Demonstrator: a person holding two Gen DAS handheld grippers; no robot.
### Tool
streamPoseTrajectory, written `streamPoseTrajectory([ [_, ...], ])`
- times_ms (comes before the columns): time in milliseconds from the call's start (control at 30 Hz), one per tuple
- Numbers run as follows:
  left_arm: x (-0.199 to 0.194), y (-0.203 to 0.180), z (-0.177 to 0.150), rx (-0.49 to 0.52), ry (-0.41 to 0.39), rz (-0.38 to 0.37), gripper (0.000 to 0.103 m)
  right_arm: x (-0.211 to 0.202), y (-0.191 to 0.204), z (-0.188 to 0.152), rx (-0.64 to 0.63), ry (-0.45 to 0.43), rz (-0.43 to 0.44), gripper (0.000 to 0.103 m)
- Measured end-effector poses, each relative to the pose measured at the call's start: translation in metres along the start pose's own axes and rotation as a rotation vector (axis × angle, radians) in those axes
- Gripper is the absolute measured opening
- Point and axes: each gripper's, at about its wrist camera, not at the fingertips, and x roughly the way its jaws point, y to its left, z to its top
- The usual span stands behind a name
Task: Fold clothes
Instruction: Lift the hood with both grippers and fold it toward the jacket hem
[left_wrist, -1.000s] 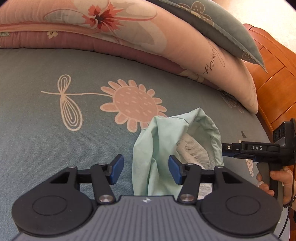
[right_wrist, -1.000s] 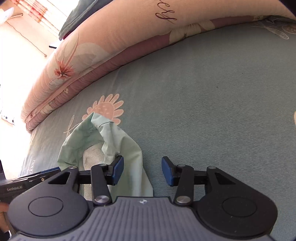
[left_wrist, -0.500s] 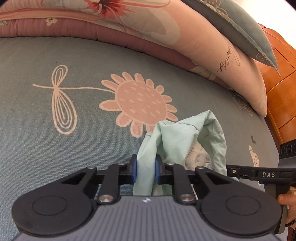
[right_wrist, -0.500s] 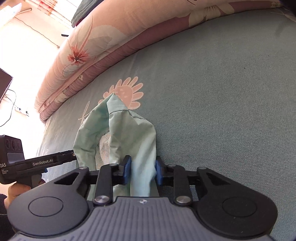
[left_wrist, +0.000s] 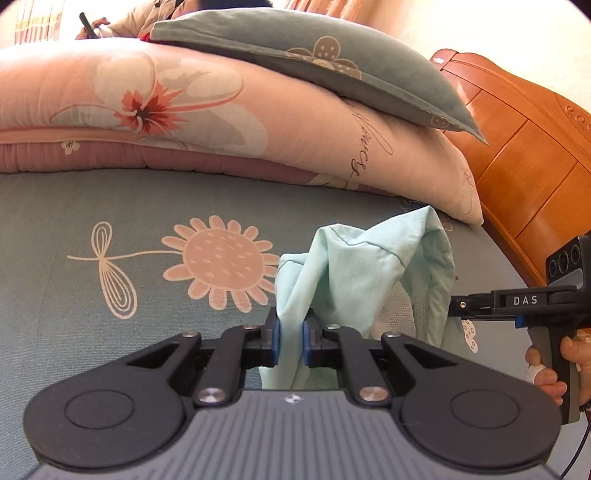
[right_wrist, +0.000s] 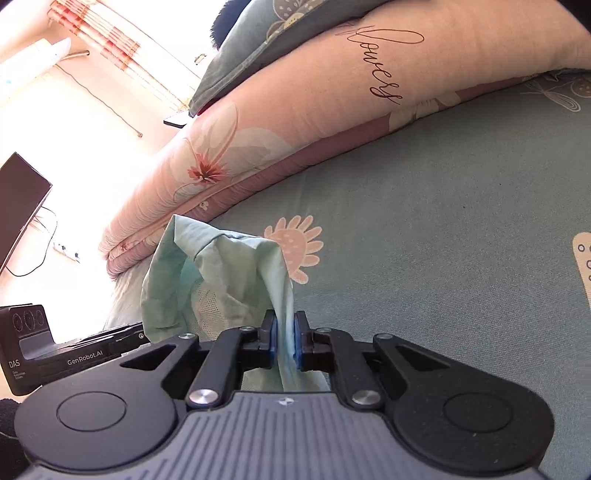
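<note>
Left gripper (left_wrist: 291, 341): blue pads (left_wrist: 274, 341) narrowing on a bunched fold of the garment (left_wrist: 365, 266), cloth pinched between them and running out below toward the body. Right gripper (right_wrist: 284, 341): pads (right_wrist: 272, 343) clamped tight on another fold of the same garment, a thin strip squeezed between the jaws.

Garment – pale mint, with a white mesh lining (left_wrist: 395, 314) showing inside – rising from each grip in a peaked, crumpled tent above the sheet (left_wrist: 55, 295). In the left view, spread from 12 toward 2 o'clock of the jaws; in the right view, from 12 toward 10 o'clock. Whether its lower edge touches the sheet – cannot tell.

Out at 3 o'clock in the left view, the right gripper's black arm meeting the cloth's edge, a hand (left_wrist: 546, 373) round its handle. At 9 o'clock in the right view, the left gripper's body, black and lettered.

Beyond, at 11 o'clock in the left view, a pink flower (left_wrist: 221, 262) printed on the teal sheet, beside a dragonfly outline (left_wrist: 110, 273). Farther, at 12 o'clock, a folded pink quilt (left_wrist: 184, 122) with a grey-green pillow (left_wrist: 314, 66) on top. At 2 o'clock, a wooden headboard (left_wrist: 524, 155). In the right view at 9 o'clock, a dark screen (right_wrist: 20, 199); at 11 o'clock, striped curtains (right_wrist: 118, 48).
</note>
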Motion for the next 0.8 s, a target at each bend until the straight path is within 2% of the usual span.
streamPoseTrajectory([
  [133, -0.034, -0.017, -0.007, 0.055, -0.024, -0.016, 0.009, -0.032, 0.017, -0.009, -0.017, -0.019, 0.024, 0.011],
  [433, -0.107, -0.057, -0.040, 0.169, -0.006, -0.062, 0.009, -0.096, 0.069, -0.052, -0.156, -0.008, -0.030, 0.011],
  [667, -0.155, -0.094, -0.089, 0.337, 0.028, -0.039, 0.009, -0.142, 0.110, -0.104, -0.327, 0.035, -0.095, 0.011],
  [800, -0.171, -0.119, -0.131, 0.484, 0.034, 0.029, 0.009, -0.152, 0.125, -0.140, -0.457, 0.115, -0.154, 0.011],
])
